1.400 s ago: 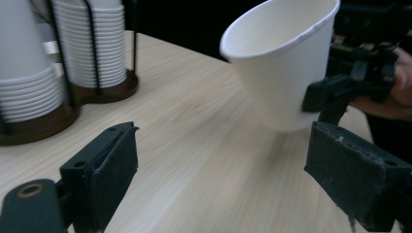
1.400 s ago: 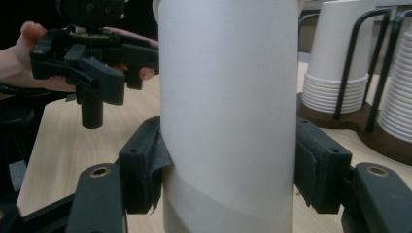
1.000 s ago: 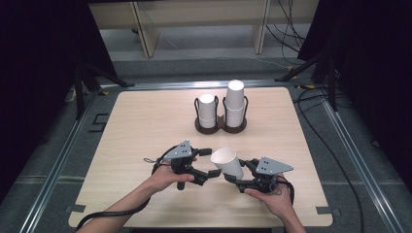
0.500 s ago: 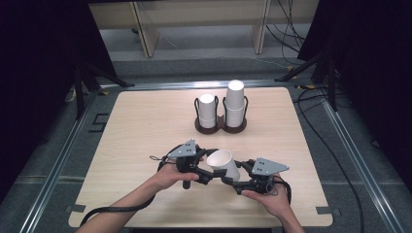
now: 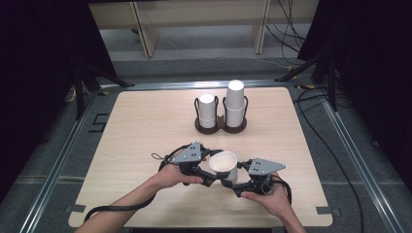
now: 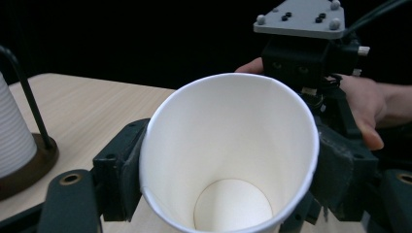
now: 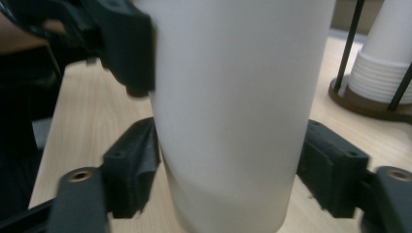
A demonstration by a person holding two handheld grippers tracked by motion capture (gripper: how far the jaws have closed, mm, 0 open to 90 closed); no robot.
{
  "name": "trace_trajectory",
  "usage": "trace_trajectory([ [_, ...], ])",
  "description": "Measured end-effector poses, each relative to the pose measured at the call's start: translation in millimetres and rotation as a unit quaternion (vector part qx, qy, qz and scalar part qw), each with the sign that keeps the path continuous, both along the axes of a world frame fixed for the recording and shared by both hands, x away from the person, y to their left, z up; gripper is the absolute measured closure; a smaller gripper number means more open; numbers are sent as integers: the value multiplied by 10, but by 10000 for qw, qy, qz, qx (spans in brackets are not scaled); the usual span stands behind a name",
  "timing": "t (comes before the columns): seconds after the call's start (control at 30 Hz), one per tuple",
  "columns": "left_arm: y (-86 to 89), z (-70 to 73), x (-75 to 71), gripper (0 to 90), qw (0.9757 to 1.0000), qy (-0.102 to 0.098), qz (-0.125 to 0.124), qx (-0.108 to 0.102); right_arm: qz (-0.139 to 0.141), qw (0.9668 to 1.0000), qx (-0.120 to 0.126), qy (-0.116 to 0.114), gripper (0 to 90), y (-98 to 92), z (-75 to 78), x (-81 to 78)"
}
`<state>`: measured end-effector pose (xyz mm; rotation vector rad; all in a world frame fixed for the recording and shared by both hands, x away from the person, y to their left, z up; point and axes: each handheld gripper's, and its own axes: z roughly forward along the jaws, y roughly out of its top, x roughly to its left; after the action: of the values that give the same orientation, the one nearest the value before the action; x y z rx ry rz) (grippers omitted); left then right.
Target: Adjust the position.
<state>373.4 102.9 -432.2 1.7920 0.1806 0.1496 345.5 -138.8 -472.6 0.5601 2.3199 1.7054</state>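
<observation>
Paper cup (image 5: 224, 165) pinched in closing left claw (image 5: 210, 175); right claw (image 5: 232, 185) just spread around it.

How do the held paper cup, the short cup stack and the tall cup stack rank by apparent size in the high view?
1. Tall cup stack, right side of the holder: largest.
2. Short cup stack and held paper cup: they look alike, and the cup is tilted and nearer the camera, so I won't rank them.
</observation>
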Motion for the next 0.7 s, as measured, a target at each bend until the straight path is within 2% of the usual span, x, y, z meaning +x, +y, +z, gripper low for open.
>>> trace_trajectory([
  [0.07, -16, 22, -13, 241, 9994, -277, -78, 185, 47, 9998, -177, 32, 215, -3, -7, 0],
  [0.1, -20, 42, -27, 241, 9980, -445, -159, 415, 85, 9996, -261, 79, 203, -5, -9, -6],
  [0.23, -34, 51, -36, 244, 9942, -675, -410, 730, 223, 9986, -473, 11, 193, -25, -18, -23],
  [0.3, -32, 46, -38, 246, 9916, -724, -603, 888, 289, 9982, -516, -25, 193, -35, -20, -35],
  [0.43, -39, 37, -58, 249, 9884, -711, -913, 980, 450, 9975, -544, 25, 208, -30, -31, -63],
  [0.47, -40, 38, -58, 251, 9876, -721, -967, 1006, 520, 9971, -554, -39, 226, -27, -35, -60],
  [0.5, -41, 37, -61, 251, 9871, -728, -1008, 1011, 560, 9970, -538, -67, 240, -23, -39, -64],
  [0.53, -43, 36, -65, 252, 9869, -693, -1061, 996, 586, 9969, -516, 9, 255, -18, -40, -79],
  [0.57, -46, 33, -69, 252, 9871, -661, -1095, 961, 638, 9967, -492, -108, 264, -10, -42, -67],
  [0.63, -48, 30, -67, 253, 9874, -607, -1136, 922, 685, 9963, -497, -117, 289, -4, -36, -72],
  [0.7, -40, 38, -51, 253, 9868, -607, -1181, 930, 764, 9959, -476, -62, 327, -1, -25, -85],
])
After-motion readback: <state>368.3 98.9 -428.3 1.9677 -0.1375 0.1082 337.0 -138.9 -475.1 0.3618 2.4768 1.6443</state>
